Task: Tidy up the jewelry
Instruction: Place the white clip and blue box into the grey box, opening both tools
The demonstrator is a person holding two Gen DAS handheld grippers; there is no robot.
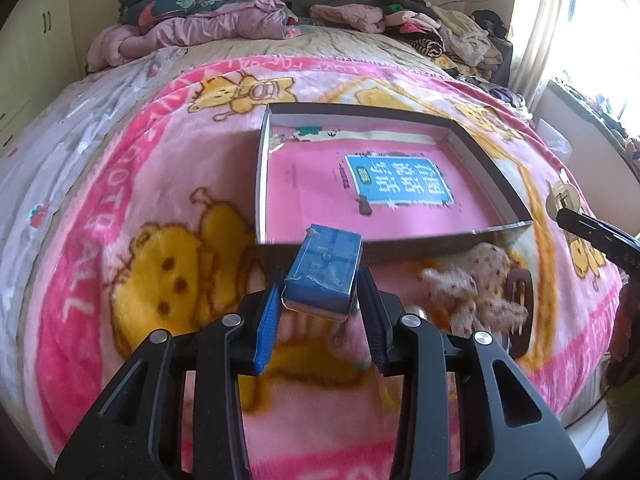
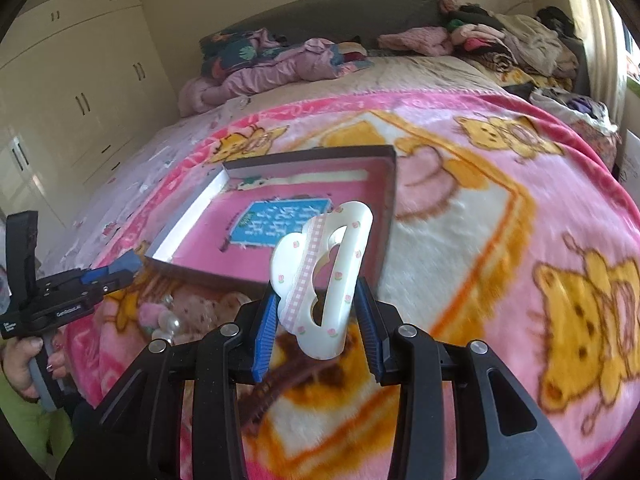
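My left tool [image 1: 320, 300] squeezes a small blue box with a silver edge [image 1: 324, 270]. I hold it up over the bed, right at the near wall of the big flat cardboard tray with white walls [image 1: 262, 168], which sits at 12 o'clock from it. A pink book with a blue label [image 1: 384, 184] lies inside the tray. My right tool [image 2: 316, 312] pinches a white hair clip with tiny pink flowers and a pink checked ribbon [image 2: 320, 276], lifted over the pink bear blanket [image 2: 500, 220]. The tray [image 2: 188, 216] is at 11 o'clock from the clip. A fuzzy pink dotted hair tie [image 1: 476, 280] lies on the blanket at 3 o'clock from the box.
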